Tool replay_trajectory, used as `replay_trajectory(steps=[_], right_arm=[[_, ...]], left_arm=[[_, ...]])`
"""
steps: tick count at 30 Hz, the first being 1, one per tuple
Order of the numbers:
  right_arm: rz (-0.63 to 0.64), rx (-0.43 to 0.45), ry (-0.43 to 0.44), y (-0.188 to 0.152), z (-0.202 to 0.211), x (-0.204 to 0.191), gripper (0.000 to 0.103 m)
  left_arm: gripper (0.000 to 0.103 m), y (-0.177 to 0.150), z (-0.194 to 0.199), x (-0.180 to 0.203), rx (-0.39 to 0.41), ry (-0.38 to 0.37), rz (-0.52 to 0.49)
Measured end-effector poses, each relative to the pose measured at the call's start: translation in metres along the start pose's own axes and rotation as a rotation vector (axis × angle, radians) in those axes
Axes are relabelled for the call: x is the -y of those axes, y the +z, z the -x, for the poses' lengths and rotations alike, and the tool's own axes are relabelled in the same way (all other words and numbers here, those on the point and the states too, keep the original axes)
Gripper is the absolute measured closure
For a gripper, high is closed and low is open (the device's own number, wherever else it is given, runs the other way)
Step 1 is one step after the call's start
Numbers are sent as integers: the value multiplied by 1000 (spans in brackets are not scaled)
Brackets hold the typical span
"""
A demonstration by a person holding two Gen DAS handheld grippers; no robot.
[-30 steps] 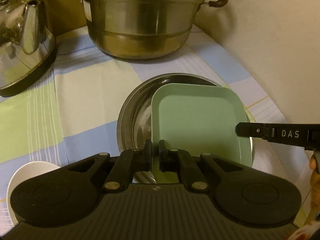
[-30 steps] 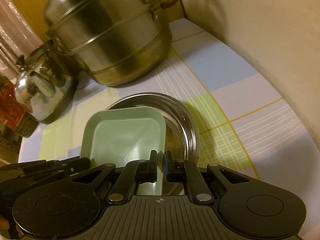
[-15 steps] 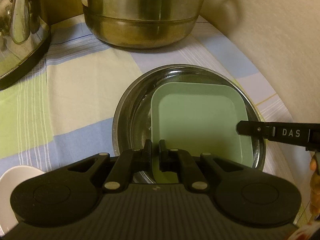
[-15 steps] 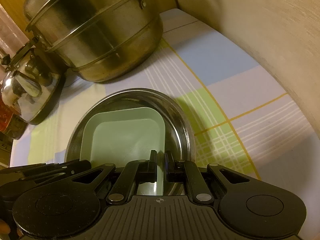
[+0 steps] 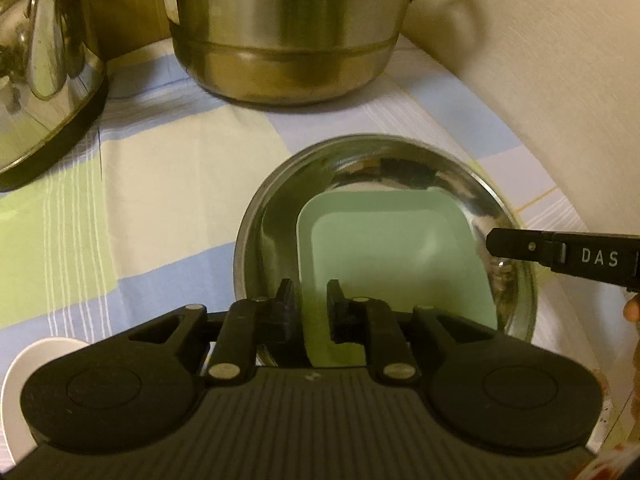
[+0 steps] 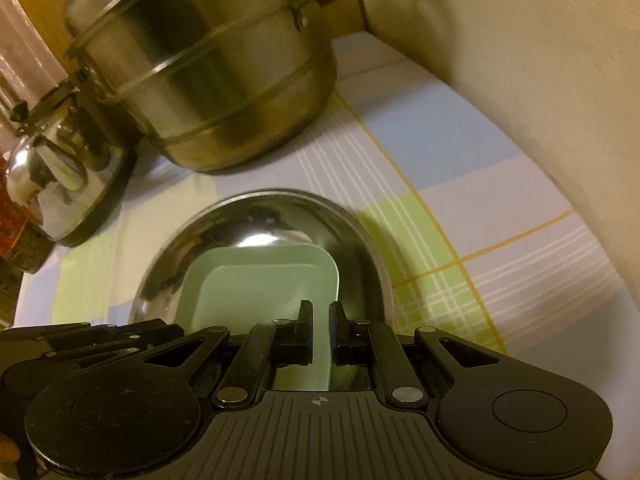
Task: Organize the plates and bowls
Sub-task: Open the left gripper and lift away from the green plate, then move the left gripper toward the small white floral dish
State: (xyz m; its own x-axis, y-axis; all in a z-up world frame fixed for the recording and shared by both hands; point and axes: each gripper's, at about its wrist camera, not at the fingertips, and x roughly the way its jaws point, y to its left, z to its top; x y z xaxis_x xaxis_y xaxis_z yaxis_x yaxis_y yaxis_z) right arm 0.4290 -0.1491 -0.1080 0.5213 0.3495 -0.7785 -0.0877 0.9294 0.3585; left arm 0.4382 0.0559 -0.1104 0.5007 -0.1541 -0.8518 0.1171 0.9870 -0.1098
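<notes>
A pale green square plate [image 5: 392, 256] lies inside a round steel bowl [image 5: 360, 156] on the checked tablecloth. My left gripper [image 5: 311, 296] straddles the plate's left rim. Its jaws are opening, and a gap shows between the rim and the right-hand pad. My right gripper [image 6: 320, 312] is shut on the plate's [image 6: 256, 288] right rim, inside the bowl [image 6: 280, 196]. In the left wrist view the right gripper's black fingertips [image 5: 496, 242] reach in from the right. The left gripper's fingers [image 6: 80, 332] show low at the left of the right wrist view.
A large steel pot [image 5: 288, 32] stands close behind the bowl, with a shiny kettle [image 5: 40, 80] to its left. A white dish [image 5: 16, 380] peeks out at the near left. A pale wall [image 5: 540, 60] borders the table on the right.
The green plate has sunk from above the steel bowl down into it. The left gripper's jaws, earlier pinched on the rim, have parted. The right gripper still clamps its rim.
</notes>
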Motion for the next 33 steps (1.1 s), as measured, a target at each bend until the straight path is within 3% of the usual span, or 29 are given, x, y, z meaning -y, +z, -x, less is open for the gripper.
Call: replay_trajectory(steps=[4, 6, 8, 19, 33], right_arm=[[-4, 33, 17, -2, 16, -2, 90], [-12, 50, 28, -5, 26, -2, 72], [-26, 66, 46, -10, 38, 0, 62], [-58, 108, 105, -47, 106, 8, 59], [-70, 102, 169, -120, 185, 16, 57]], left_arm=[[88, -1, 19, -1, 40, 9, 28], [87, -3, 31, -1, 55, 0, 39], [84, -6, 43, -1, 65, -2, 50], [78, -47, 115, 19, 93, -40, 36], [78, -135, 191, 47, 97, -66, 44]])
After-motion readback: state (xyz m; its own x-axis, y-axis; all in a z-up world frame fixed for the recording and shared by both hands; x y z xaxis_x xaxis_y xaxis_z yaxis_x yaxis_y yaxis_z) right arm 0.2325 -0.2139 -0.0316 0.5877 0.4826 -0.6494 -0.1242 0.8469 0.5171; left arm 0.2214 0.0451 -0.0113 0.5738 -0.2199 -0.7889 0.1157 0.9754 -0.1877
